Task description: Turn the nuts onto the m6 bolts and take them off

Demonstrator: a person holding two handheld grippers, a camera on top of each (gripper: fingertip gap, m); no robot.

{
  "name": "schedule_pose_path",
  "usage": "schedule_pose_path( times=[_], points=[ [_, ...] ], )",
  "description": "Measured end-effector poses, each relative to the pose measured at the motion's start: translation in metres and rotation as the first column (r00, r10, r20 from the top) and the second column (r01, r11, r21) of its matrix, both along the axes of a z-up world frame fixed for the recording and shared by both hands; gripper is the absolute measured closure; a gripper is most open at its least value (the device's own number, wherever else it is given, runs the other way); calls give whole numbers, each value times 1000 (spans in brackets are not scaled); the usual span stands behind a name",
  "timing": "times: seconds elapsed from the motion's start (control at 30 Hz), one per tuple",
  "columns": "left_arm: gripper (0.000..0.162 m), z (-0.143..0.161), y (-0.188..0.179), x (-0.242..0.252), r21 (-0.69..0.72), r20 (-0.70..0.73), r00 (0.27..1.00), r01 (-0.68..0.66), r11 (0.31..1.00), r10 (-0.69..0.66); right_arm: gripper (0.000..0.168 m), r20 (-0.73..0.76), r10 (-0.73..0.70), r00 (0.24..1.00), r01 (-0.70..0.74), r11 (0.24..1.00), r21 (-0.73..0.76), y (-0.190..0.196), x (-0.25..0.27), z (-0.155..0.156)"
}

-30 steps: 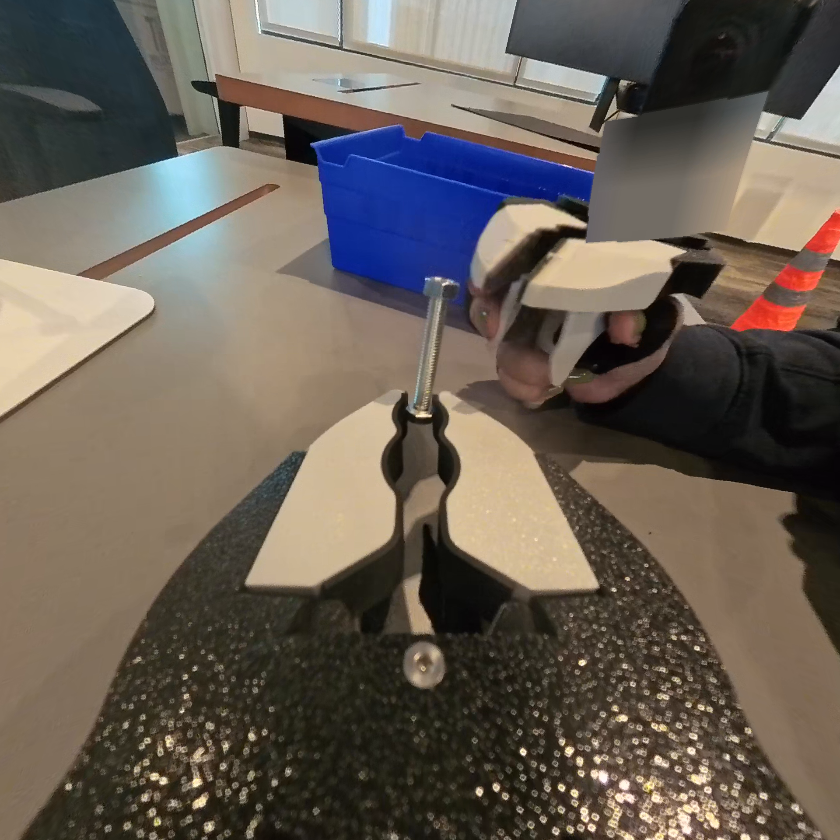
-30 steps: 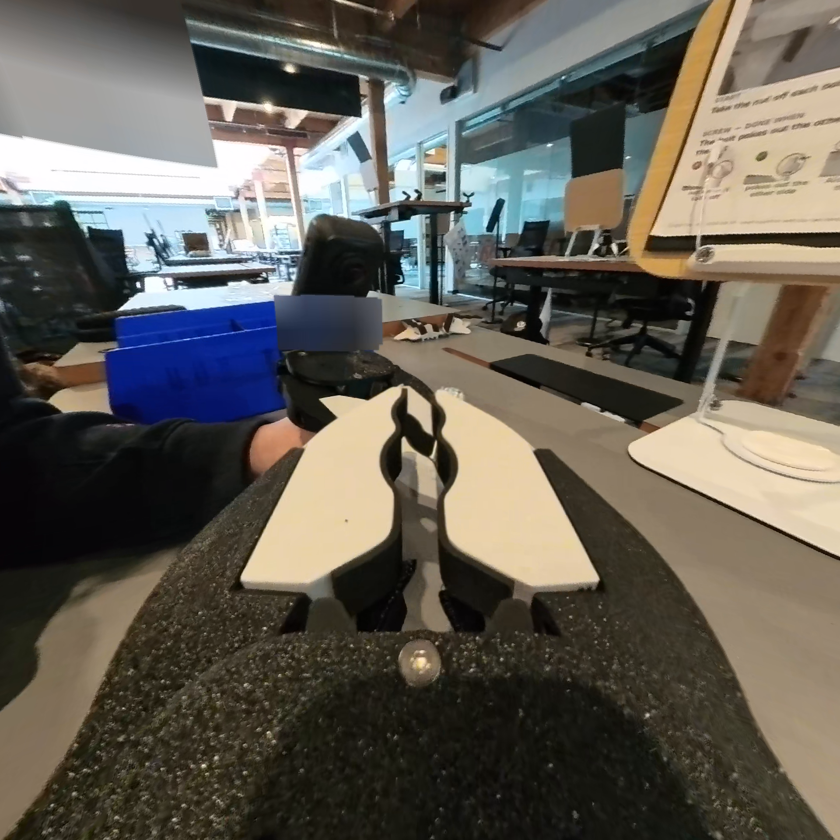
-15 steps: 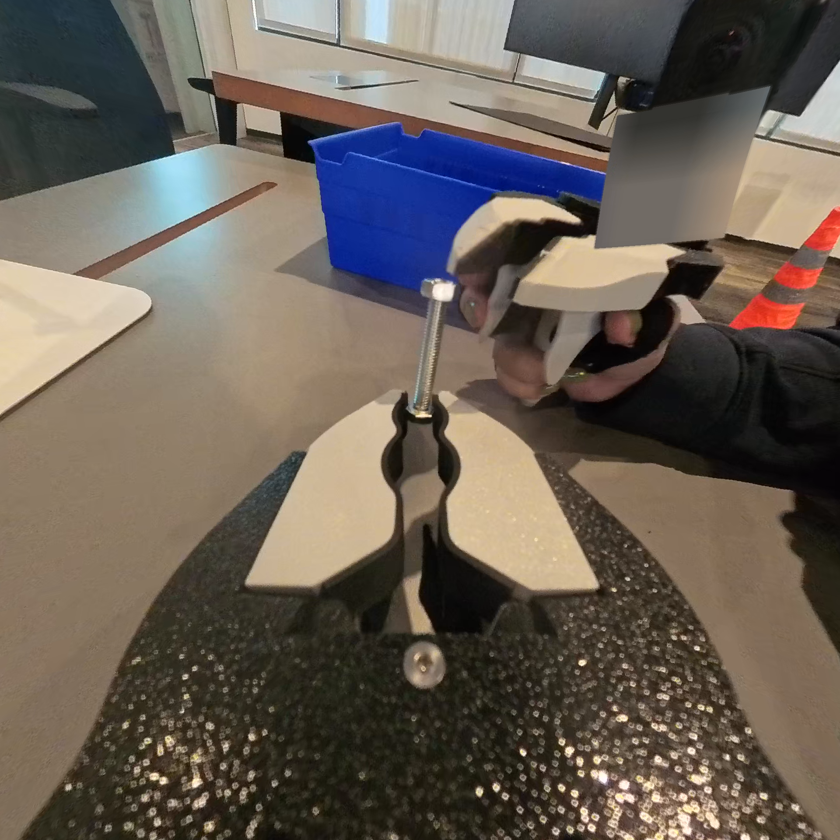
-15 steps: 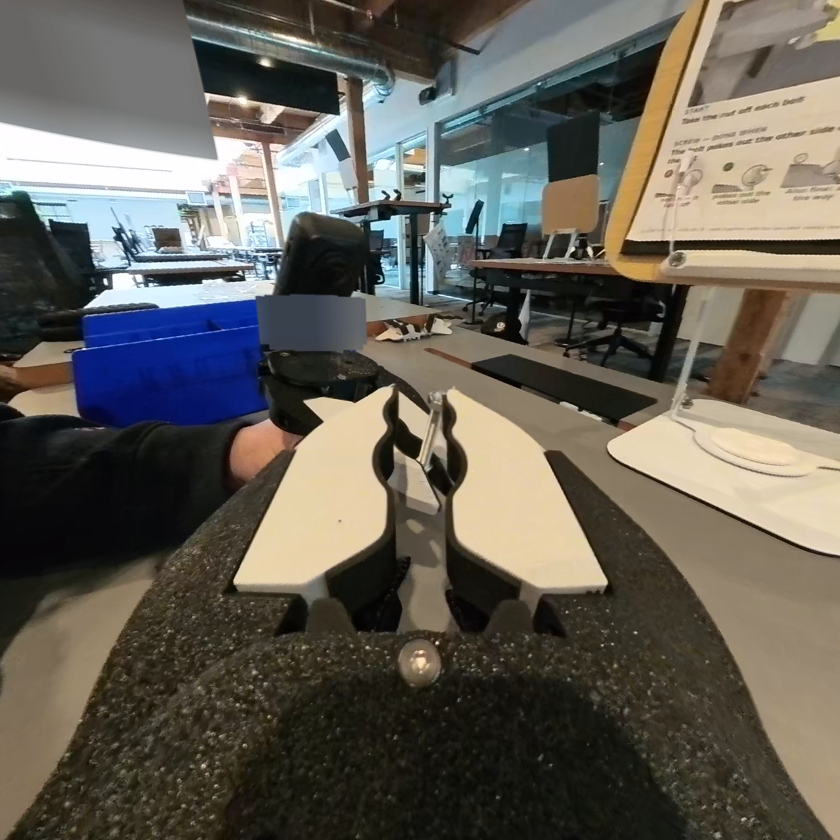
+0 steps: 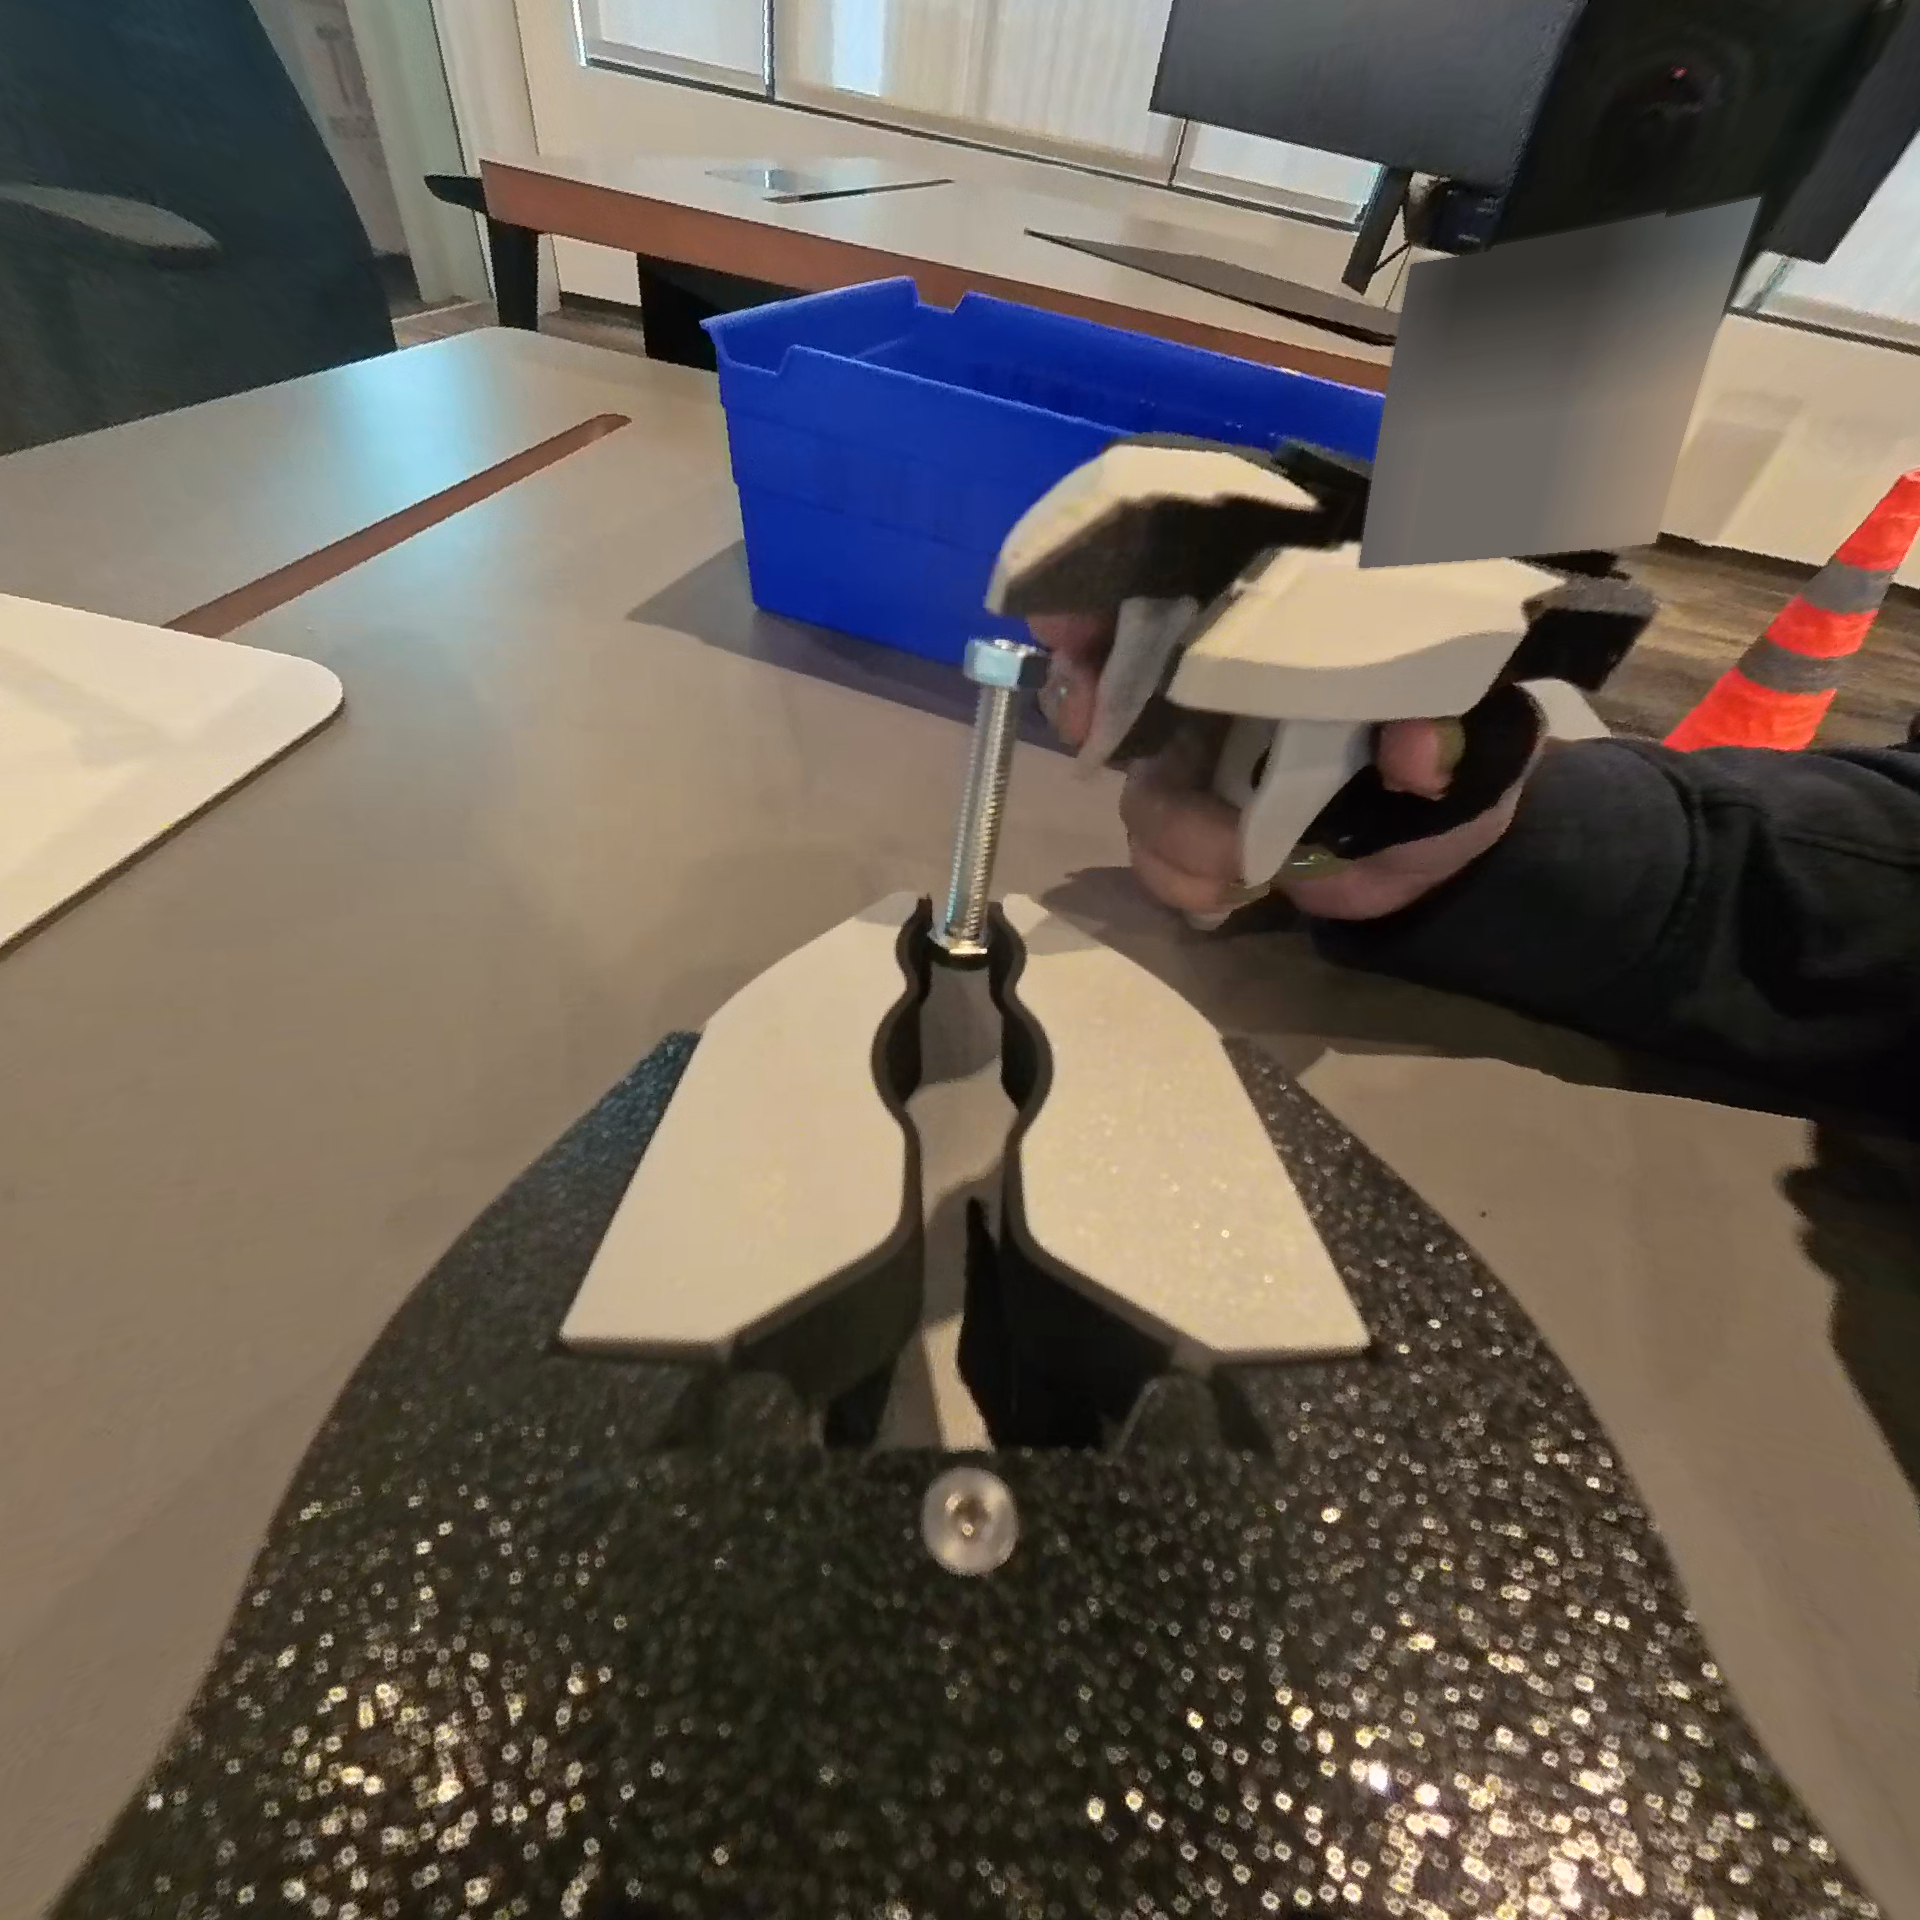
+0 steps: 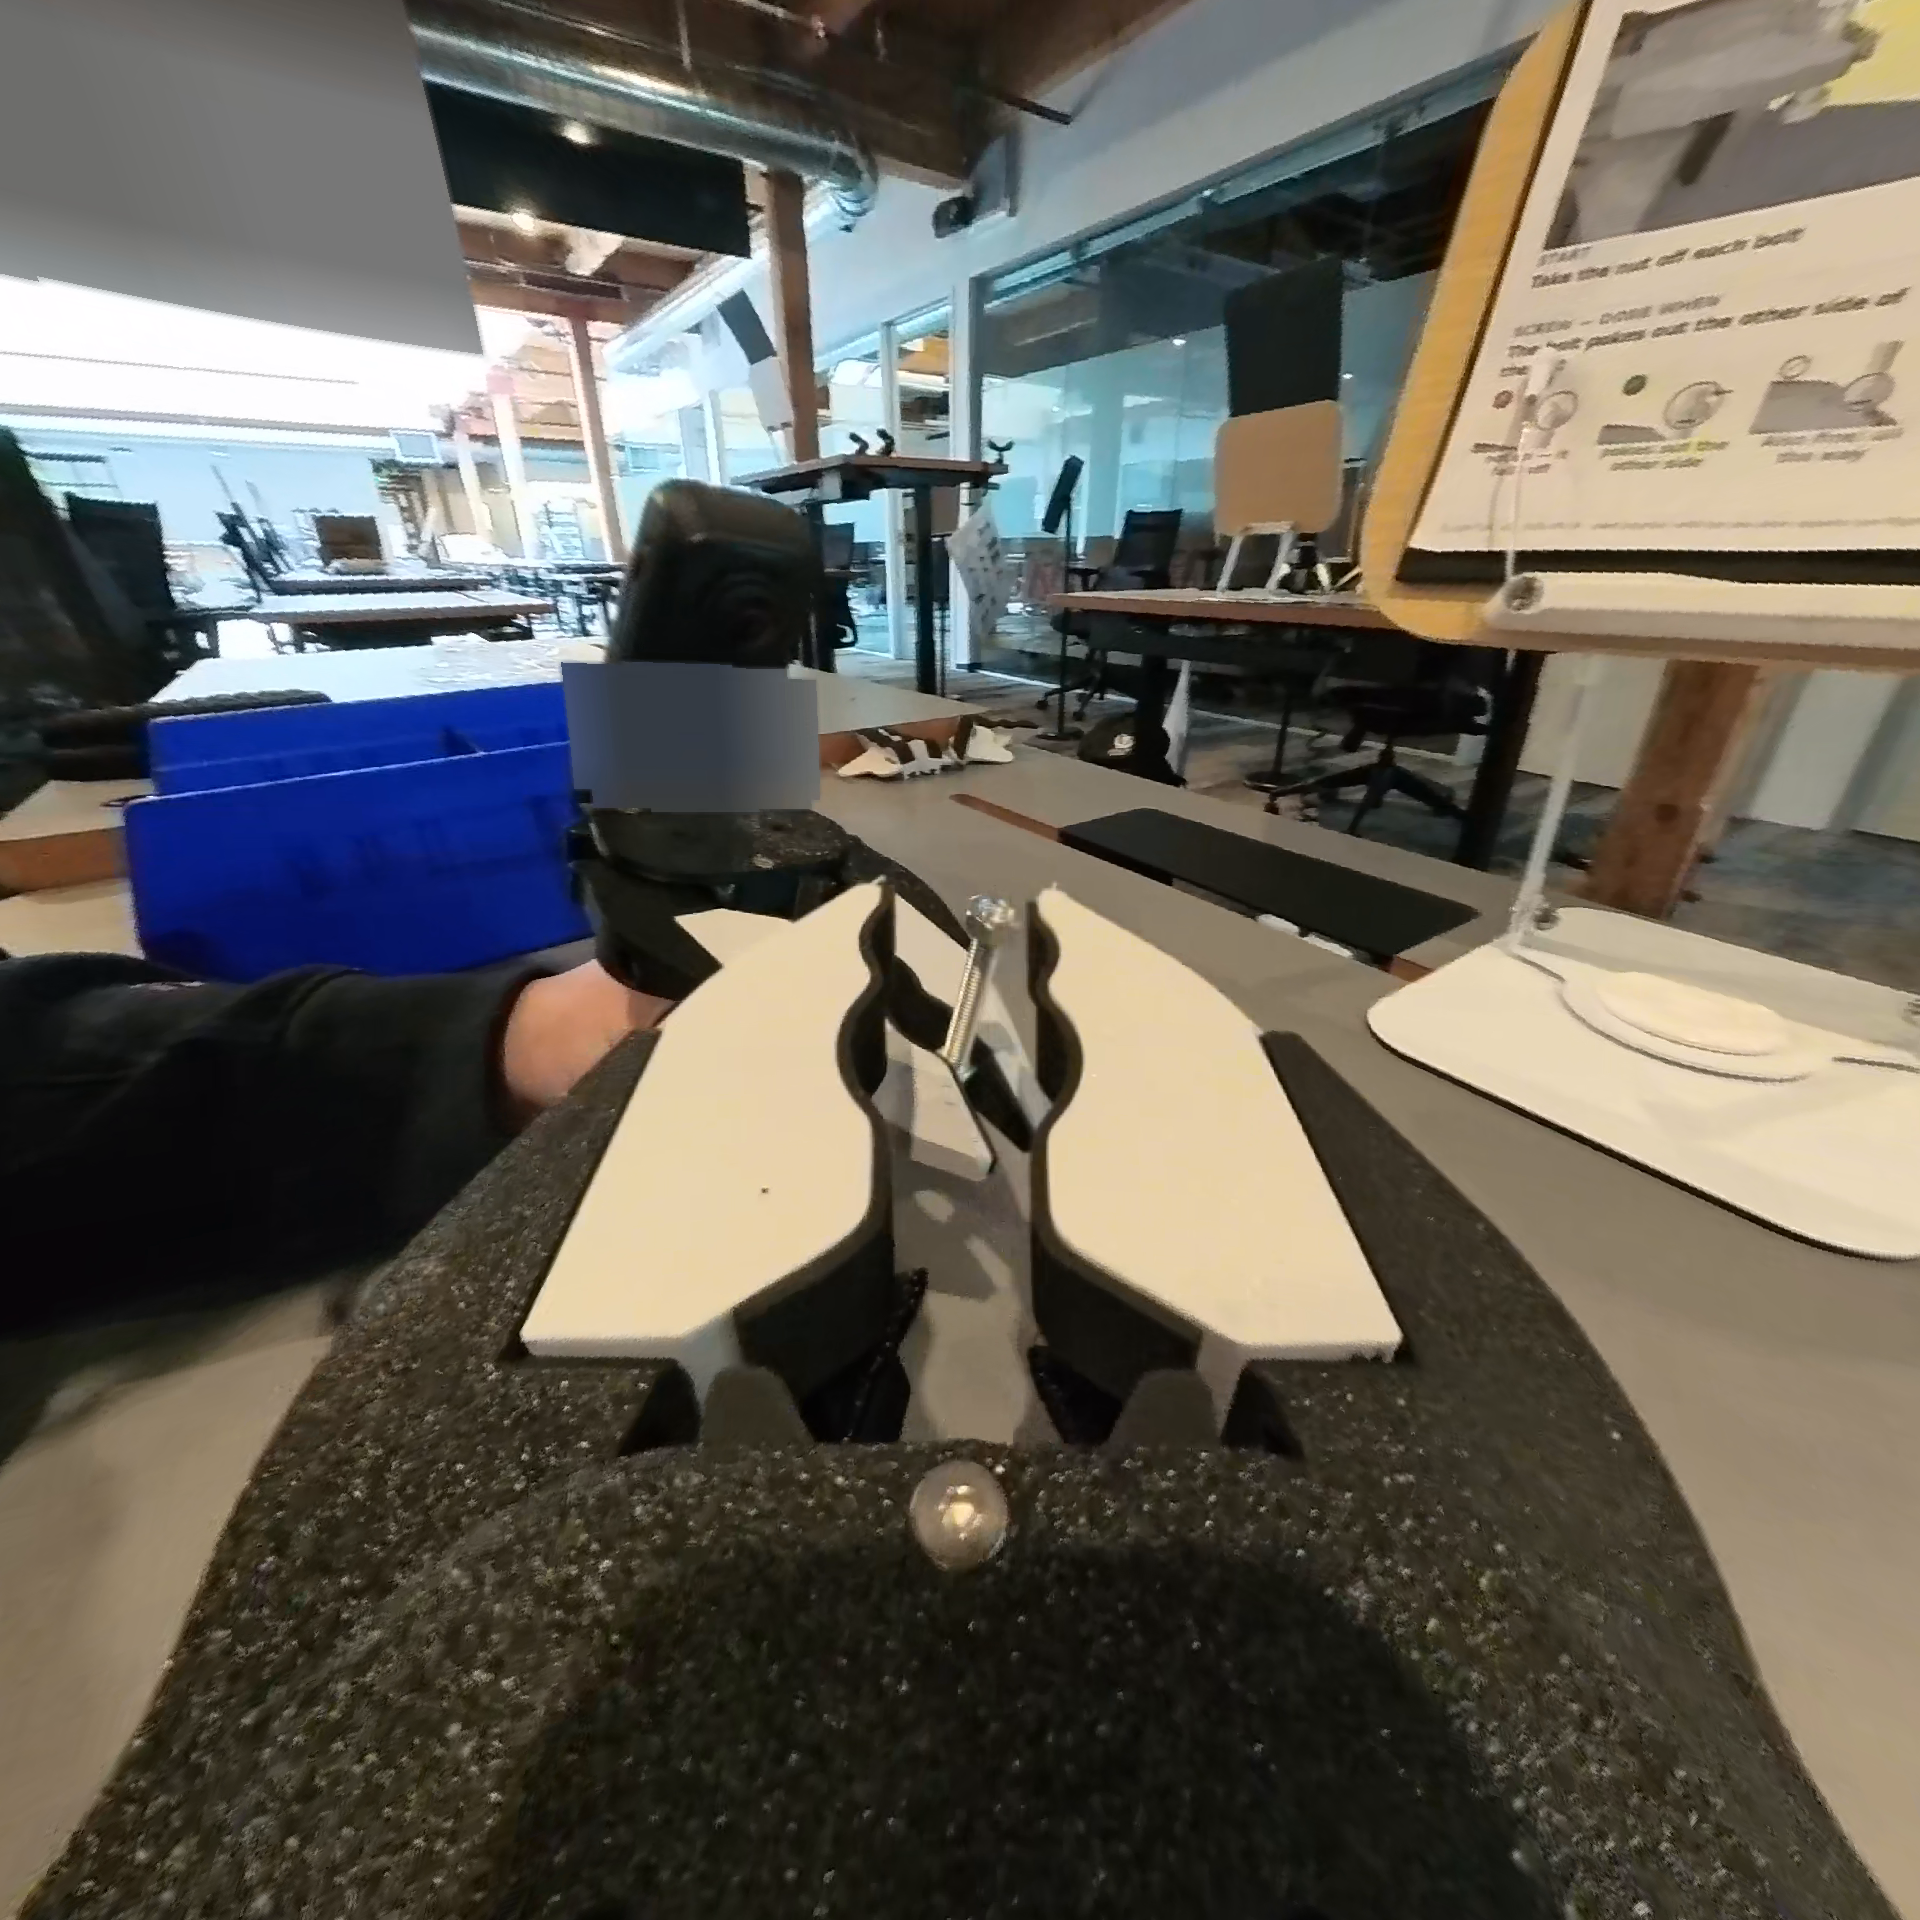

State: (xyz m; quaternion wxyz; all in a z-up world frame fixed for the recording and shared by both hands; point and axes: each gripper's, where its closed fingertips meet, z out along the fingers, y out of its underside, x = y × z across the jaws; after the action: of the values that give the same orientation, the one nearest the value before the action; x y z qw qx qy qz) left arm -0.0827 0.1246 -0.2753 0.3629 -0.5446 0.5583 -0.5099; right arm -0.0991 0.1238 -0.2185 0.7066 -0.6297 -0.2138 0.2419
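A silver M6 bolt point(image 5: 982, 800) stands upright, head up, out of my left gripper point(image 5: 961, 920). The left gripper is shut on the nut point(image 5: 961, 940) at the bolt's lower end, low over the grey table point(image 5: 468, 935). My right gripper point(image 6: 966, 914) is open, and the bolt point(image 6: 971, 992) shows between its fingertips, head level with them. In the left wrist view the right gripper point(image 5: 1081, 634) comes in from the right, its tips just beside the bolt head without gripping it. A hand in a dark sleeve point(image 5: 1621, 904) holds it.
A blue bin point(image 5: 1039, 447) stands behind the bolt and shows at the left in the right wrist view point(image 6: 353, 831). A white board point(image 5: 125, 727) lies at the left. A white stand base point(image 6: 1662, 1091) with an instruction sheet is at the right. An orange cone point(image 5: 1829, 644) stands on the floor. My right fingertips sit around 6 cm from my left ones.
My right gripper has opened from almost shut and moved in toward the bolt head. The left gripper keeps the bolt upright in the same place.
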Motion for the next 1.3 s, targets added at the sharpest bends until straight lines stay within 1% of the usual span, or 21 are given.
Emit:
schedule_pose_path(
  times=[0.1, 0.13, 0.2, 0.27, 0.33, 0.47, 0.57, 0.6, 0.67, 0.73, 0.8, 0.93, 1.0, 1.03, 1.1, 1.13, 1.2, 1.3],
  points=[
    [152, 0, 0, 0, -1, 1, 1000, -1, 1000, 1, 143, 21, 2, 1000, -2, 1000, -16, 1, -2, -4],
    [152, 0, 0, 0, -1, 1, 1000, -1, 1000, 1, 145, 21, 20, 1000, -20, 1000, -19, 0, -4, -5],
    [152, 0, 0, 0, -2, 1, 1000, -1, 1000, 1, 157, 13, 75, 997, -74, 997, -24, -5, -8, -4],
    [152, 0, 0, 0, -1, 1, 1000, -1, 1000, 1, 158, -14, 99, 995, -99, 995, -15, -8, -8, 0],
    [152, 0, 0, 0, -1, 0, 1000, 1, 1000, -1, 155, -27, 77, 997, -77, 997, -1, -7, -4, 3],
    [152, 0, 0, 0, -1, 0, 1000, 1, 1000, -1, 143, 3, -1, 1000, 1, 1000, -4, 0, 1, 0],
    [152, 0, 0, 0, -1, 0, 1000, 1, 1000, -1, 143, 24, 13, 1000, -13, 1000, -14, 0, -4, -4],
    [152, 0, 0, 0, -1, 1, 1000, 1, 1000, -1, 144, 23, 30, 999, -30, 999, -18, -1, -5, -4],
    [152, 0, 0, 0, -2, 1, 1000, 1, 1000, -1, 157, 3, 99, 995, -99, 995, -25, -8, -9, -2],
    [152, 0, 0, 0, -2, 0, 1000, 1, 1000, -1, 157, -36, 121, 992, -122, 992, -19, -10, -8, 2],
    [152, 0, 0, 0, -1, -1, 1000, 2, 1000, -2, 152, -38, 75, 996, -76, 997, -11, -7, -3, 3],
    [152, 0, 0, 0, -1, -1, 1000, 4, 1000, -4, 138, 22, -29, 999, 29, 1000, -1, 2, 3, -2],
    [152, 0, 0, 0, 0, -1, 1000, 3, 1000, -3, 138, 46, -22, 999, 23, 1000, -6, 2, -1, -5],
    [152, 0, 0, 0, 0, 0, 1000, 3, 1000, -3, 141, 49, -4, 999, 5, 1000, -10, 1, -3, -5],
    [152, 0, 0, 0, -3, 2, 1000, 2, 1000, -2, 158, 45, 60, 997, -59, 998, -18, -5, -8, -5],
    [152, 0, 0, 0, -3, 1, 1000, 2, 1000, -2, 161, 33, 79, 996, -78, 997, -19, -7, -8, -4],
    [152, 0, 0, 0, -2, 0, 1000, 3, 1000, -3, 160, 17, 78, 997, -78, 997, -11, -7, -6, -1],
    [152, 0, 0, 0, 0, -2, 1000, 4, 1000, -4, 148, 24, 4, 1000, -5, 1000, 10, -2, 0, 0]
  ],
)
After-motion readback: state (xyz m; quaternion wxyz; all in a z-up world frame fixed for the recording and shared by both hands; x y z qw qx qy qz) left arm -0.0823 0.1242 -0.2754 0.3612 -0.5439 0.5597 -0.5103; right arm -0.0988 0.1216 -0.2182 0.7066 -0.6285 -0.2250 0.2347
